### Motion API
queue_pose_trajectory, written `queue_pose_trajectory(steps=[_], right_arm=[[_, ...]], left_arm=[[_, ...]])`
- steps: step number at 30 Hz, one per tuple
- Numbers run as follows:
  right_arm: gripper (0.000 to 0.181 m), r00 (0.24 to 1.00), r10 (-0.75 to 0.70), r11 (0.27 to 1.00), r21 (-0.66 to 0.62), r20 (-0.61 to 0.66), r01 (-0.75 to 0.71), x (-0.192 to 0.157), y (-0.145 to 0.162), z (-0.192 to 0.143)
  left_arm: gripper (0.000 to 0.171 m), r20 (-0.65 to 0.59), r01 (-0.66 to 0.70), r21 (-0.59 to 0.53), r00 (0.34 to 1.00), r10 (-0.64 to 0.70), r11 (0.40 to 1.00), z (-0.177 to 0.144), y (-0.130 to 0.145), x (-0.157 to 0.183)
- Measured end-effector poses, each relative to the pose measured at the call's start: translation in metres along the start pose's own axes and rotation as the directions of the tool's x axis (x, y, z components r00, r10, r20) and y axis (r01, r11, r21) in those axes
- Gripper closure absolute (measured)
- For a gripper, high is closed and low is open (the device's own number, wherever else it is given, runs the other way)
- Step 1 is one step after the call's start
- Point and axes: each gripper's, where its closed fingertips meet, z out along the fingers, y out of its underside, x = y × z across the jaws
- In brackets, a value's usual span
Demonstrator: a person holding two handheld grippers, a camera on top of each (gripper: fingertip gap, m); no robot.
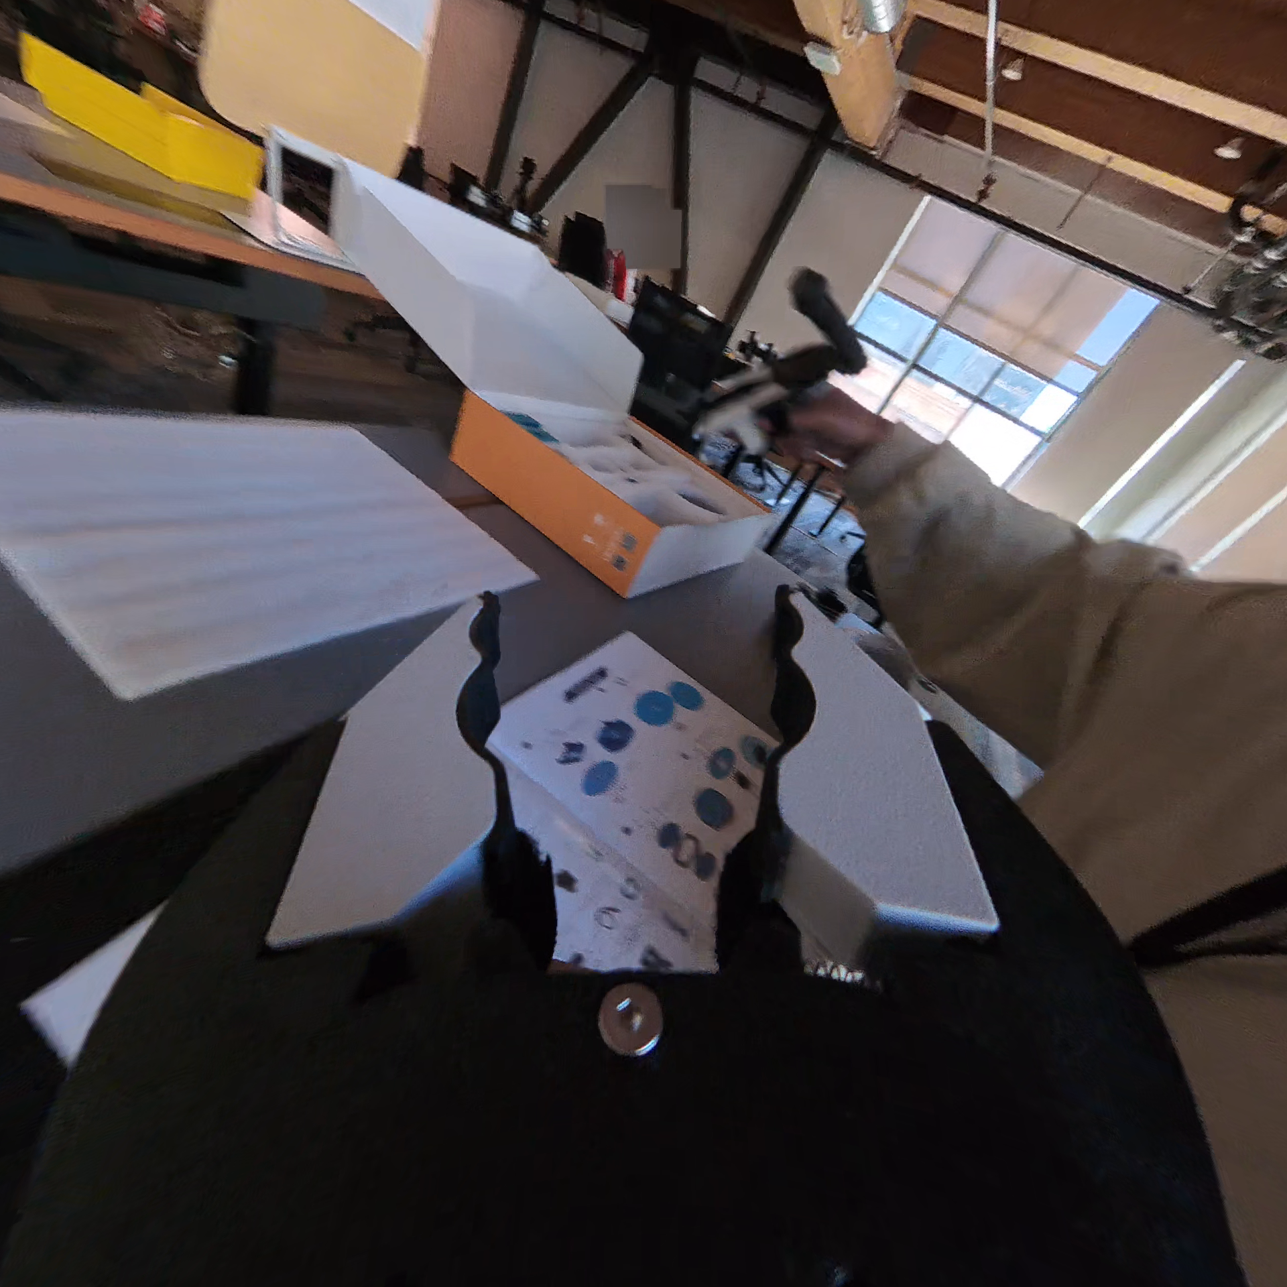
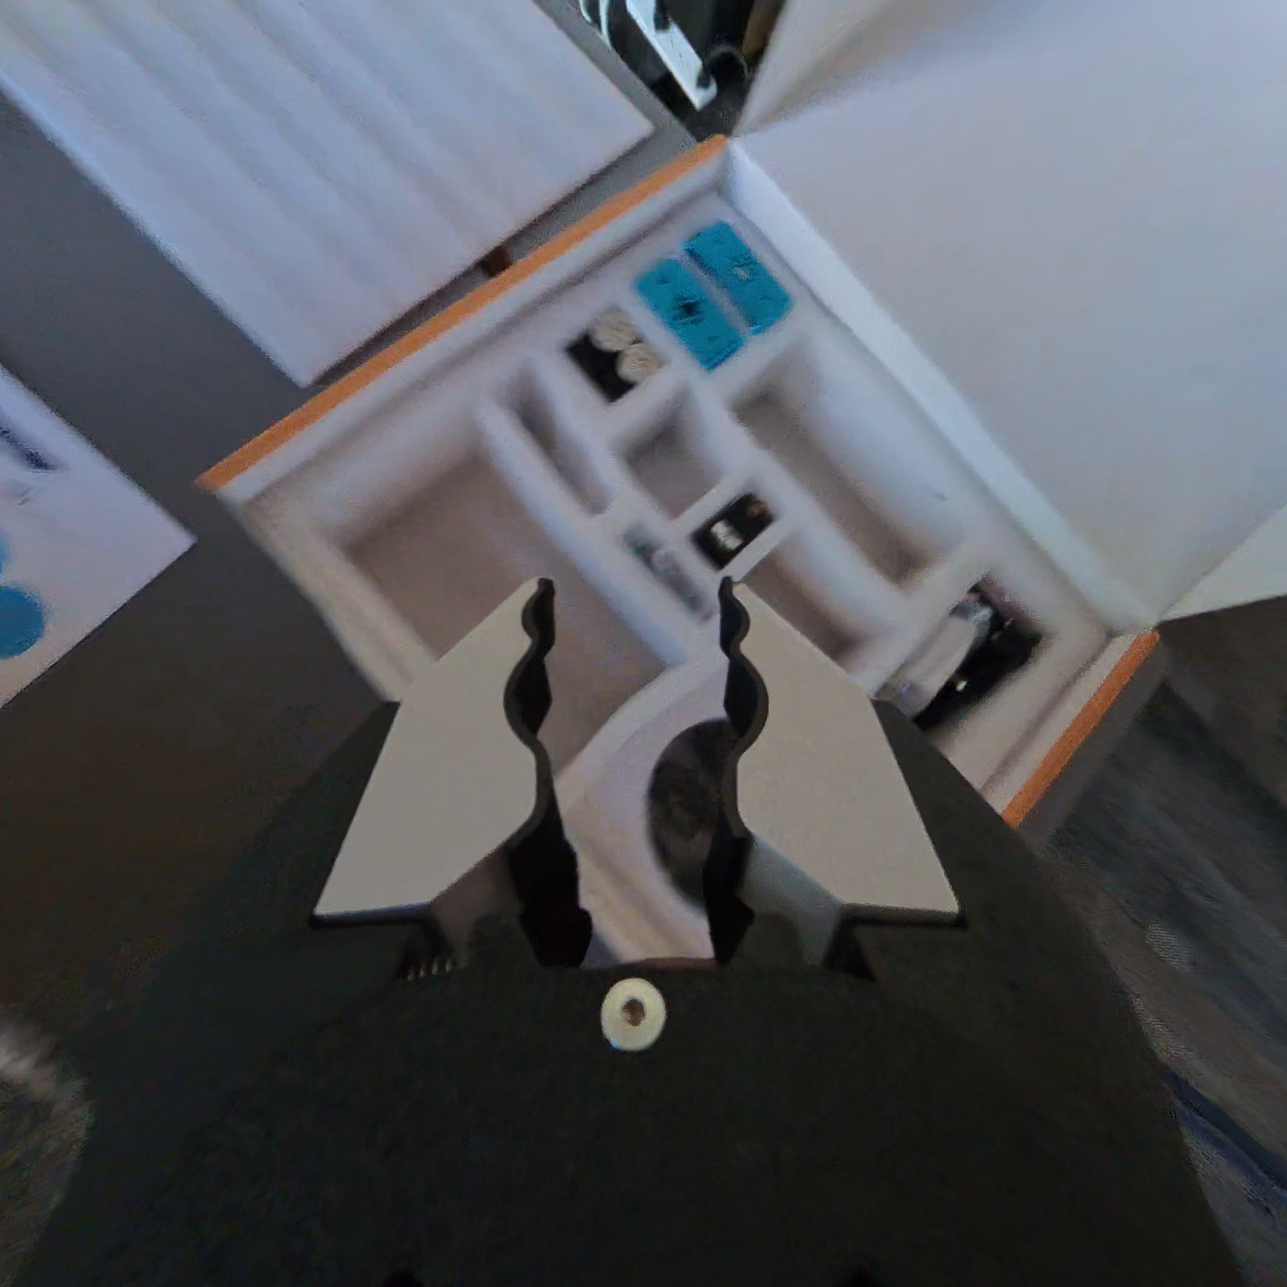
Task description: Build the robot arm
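While jaws gape, orange box lies beyond right gripper.

Lying on a grey tabletop: an open orange-sided cardboard box with white foam compartments, its white lid standing raised. Sitting in the compartments: two blue rectangular pieces side by side at one end, small dark parts further along. Resting beside the box: a white foam slab. Lying nearer: a white printed sheet with blue round shapes. Showing behind: yellow bins on a wooden bench, large windows.
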Motion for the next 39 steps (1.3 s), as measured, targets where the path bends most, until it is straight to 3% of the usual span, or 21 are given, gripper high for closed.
queue_pose_trajectory(steps=[4,8,12,14,18,27,35,39], right_arm=[[0.142,0.992,0.108,0.992,-0.076,0.061,-0.103,0.066,-0.019,0.061],[0.143,0.953,0.220,0.942,-0.298,0.206,-0.153,0.055,-0.002,0.093],[0.146,0.970,-0.079,0.884,-0.433,0.228,0.174,0.045,0.027,0.096],[0.142,0.944,-0.199,0.853,-0.427,0.263,0.299,0.046,0.028,0.098],[0.150,0.890,-0.264,0.833,-0.376,0.372,0.405,0.042,0.025,0.111],[0.142,0.790,-0.390,0.731,-0.364,0.473,0.578,0.045,0.035,0.117],[0.142,0.735,-0.555,0.641,-0.362,0.391,0.676,0.047,0.031,0.116],[0.141,0.746,-0.543,0.647,-0.374,0.386,0.664,0.045,0.034,0.117]], left_arm=[[0.093,0.027,-0.051,-0.057,0.998,0.053,0.997,0.015,0.038,0.022],[0.093,0.117,-0.245,-0.156,0.957,0.264,0.957,0.030,0.044,0.017],[0.093,0.120,-0.395,-0.203,0.898,0.423,0.896,0.052,0.026,0.007],[0.093,0.108,-0.434,-0.219,0.879,0.464,0.874,0.061,0.020,0.001],[0.093,0.063,-0.467,-0.197,0.871,0.487,0.862,0.066,0.018,0.001],[0.093,0.075,-0.416,-0.097,0.903,0.423,0.904,0.053,0.011,-0.002],[0.094,0.095,-0.443,-0.121,0.885,0.455,0.888,0.052,0.015,-0.006],[0.094,0.083,-0.437,-0.109,0.891,0.446,0.893,0.052,0.015,-0.003]])
